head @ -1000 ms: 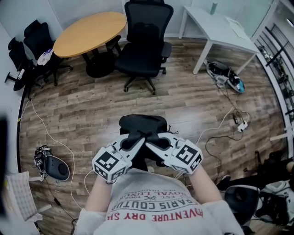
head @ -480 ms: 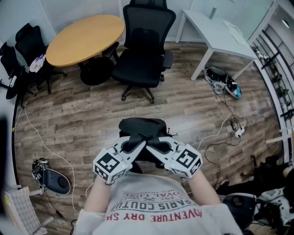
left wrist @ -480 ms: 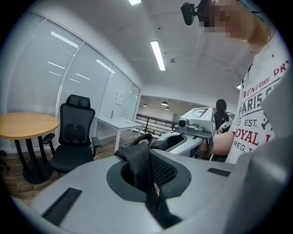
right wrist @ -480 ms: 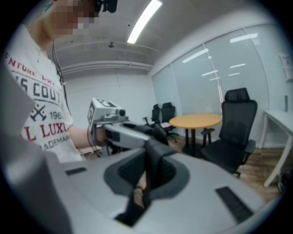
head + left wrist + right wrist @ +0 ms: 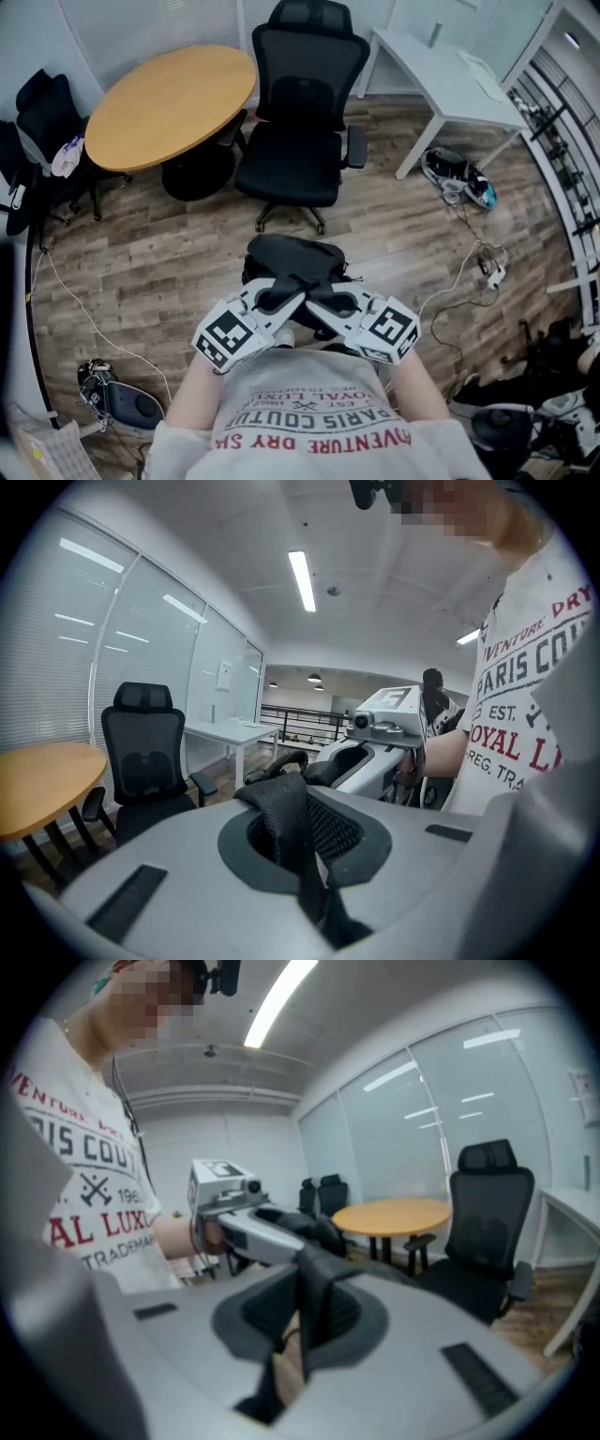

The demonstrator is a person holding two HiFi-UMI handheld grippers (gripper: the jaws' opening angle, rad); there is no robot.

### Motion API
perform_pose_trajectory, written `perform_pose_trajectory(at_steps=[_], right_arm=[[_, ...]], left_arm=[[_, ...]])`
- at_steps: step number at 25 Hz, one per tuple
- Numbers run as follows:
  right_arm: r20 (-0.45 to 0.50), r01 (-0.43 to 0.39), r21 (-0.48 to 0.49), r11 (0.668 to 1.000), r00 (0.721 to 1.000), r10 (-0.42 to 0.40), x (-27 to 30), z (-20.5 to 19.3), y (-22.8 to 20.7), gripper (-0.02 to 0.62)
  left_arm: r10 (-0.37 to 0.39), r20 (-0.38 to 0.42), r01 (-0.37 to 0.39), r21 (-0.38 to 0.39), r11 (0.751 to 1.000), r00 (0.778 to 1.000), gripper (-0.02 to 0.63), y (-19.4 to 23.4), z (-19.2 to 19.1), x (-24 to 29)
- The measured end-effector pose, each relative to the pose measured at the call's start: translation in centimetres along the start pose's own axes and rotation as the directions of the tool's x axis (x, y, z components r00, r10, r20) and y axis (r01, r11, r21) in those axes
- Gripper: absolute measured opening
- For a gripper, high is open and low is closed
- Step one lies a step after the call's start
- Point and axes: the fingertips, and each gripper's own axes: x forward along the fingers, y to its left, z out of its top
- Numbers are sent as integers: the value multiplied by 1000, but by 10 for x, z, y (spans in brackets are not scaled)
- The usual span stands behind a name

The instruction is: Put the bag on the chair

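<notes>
**Bag [image 5: 292, 258] held short of the chair [image 5: 305, 122]**

At the far left edge, dark side chairs [image 5: 42, 112] crowd against the wall. A white cable [image 5: 75, 272] trails down the wood-plank floor [image 5: 187, 234] towards a dark device [image 5: 117, 405] near the person's left side. Next comes the round wooden table [image 5: 169, 98], whose rim reaches close to the left armrest of the chair. The chair is a black office model and stands with its seat facing the person. A strip of bare floor lies between its wheeled base and the bag, an open lane straight ahead.

The black bag hangs in front of the person's chest, apart from the chair. The left gripper [image 5: 279, 296] is clamped tight on a mesh strap [image 5: 292, 822] of the bag. The right gripper [image 5: 321, 298] is likewise closed on a dark strap [image 5: 314, 1307]. The two grippers meet tip to tip above the bag.

To the right, a white desk [image 5: 450, 75] stands near the chair's right armrest, with a blue-and-white item [image 5: 459, 176] on the floor by its leg. Further right, a power strip [image 5: 490, 272] and its white lead loop across the planks. Dark clutter [image 5: 544, 375] fills the lower corner, and a railing [image 5: 562, 131] bounds the room's right edge.
</notes>
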Motion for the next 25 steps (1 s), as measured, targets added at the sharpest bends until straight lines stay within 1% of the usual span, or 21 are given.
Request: perform_pose_trajectory(at_steps=[2,5,11,14,17,20,22,25], right_arm=[[4,8,11,1000,1000,-8,16,7,-14,44],[7,11,27,1000,1000,-11,35,17,-37,44],[8,-28,-17,999,1000,28,61,35,-95,44],[-5,-61,-29,998,998,61,75,42,-124,44],[-19,-120,-38,992,993,120,84,47,-158,44],[-29,-153,-39,987,988,152,86,58,-200,44],[-18,-175,-40,984,984,174,85,67,-227,44],[-13,-207,-61,976,978,207,85,75,-261,44]], left_arm=[[6,-15,-5,7,1000,1000,30,21,0,0],[30,-20,-30,-6,1000,999,30,52,3,3],[91,0,-91,-44,995,996,30,115,12,24],[120,2,-119,-76,990,993,30,145,12,36],[139,-13,-140,-97,985,990,30,177,16,54],[137,-32,-139,-79,987,990,29,209,30,79],[140,-34,-142,-62,988,990,29,229,42,96],[155,-32,-157,-56,986,987,30,255,54,117]])
